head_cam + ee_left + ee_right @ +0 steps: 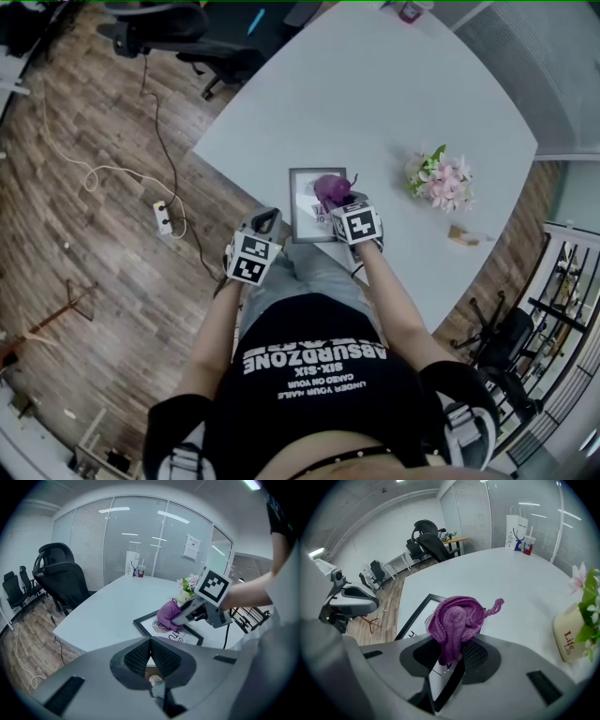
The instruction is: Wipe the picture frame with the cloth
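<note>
A black picture frame [302, 204] with a white print lies flat near the front edge of the pale table [394, 94]. My right gripper [339, 202] is shut on a bunched purple cloth [329, 188], which rests on the frame's right half. In the right gripper view the cloth [454, 623] bulges out of the shut jaws over the frame [414, 616]. My left gripper [268, 218] hovers just off the table edge by the frame's near left corner. Its jaws [150, 656] are shut with nothing between them. From there I see the frame [149, 624], the cloth [168, 614] and the right gripper [180, 617].
A small pot of pink flowers [439, 178] stands right of the frame, with a small wooden piece [461, 234] nearer the edge. A paper bag and a cup [519, 529] stand at the table's far end. Office chairs [173, 33] and a power strip with cable [162, 217] are on the wooden floor to the left.
</note>
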A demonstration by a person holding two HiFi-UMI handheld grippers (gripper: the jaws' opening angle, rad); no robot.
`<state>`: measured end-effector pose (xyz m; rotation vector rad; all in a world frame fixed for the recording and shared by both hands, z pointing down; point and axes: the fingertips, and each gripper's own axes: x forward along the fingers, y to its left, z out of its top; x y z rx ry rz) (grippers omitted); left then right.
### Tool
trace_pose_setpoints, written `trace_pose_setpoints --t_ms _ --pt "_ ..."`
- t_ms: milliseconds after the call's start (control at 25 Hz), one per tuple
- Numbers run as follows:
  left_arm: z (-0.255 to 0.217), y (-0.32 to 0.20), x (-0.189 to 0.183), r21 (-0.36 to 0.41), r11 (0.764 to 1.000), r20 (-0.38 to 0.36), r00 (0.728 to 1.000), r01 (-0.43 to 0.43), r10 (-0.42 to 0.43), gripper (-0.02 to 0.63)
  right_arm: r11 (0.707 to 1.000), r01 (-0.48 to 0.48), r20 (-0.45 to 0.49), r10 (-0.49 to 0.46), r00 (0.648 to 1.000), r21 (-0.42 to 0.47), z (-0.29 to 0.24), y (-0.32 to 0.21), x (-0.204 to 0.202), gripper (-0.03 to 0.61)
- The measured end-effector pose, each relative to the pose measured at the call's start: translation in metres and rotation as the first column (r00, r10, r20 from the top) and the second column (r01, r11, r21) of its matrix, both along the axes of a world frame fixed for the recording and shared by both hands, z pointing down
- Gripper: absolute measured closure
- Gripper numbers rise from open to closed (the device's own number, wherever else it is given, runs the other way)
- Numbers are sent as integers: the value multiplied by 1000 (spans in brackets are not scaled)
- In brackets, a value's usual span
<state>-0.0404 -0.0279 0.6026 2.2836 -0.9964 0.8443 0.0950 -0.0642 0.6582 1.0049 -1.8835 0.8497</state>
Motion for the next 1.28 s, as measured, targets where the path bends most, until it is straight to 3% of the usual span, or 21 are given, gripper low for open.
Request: trace_pose_setpoints --t_ms 400,1280 --pt "-2 -7 -3 -10 1000 5 1000 14 -14 598 1000 7 -14 -7 1000 26 -9 -31 2 453" --pt "-16 -7 -2 -6 1000 17 1000 20 -20 598 999 36 -40 -36 999 -12 -3 -37 -17 453"
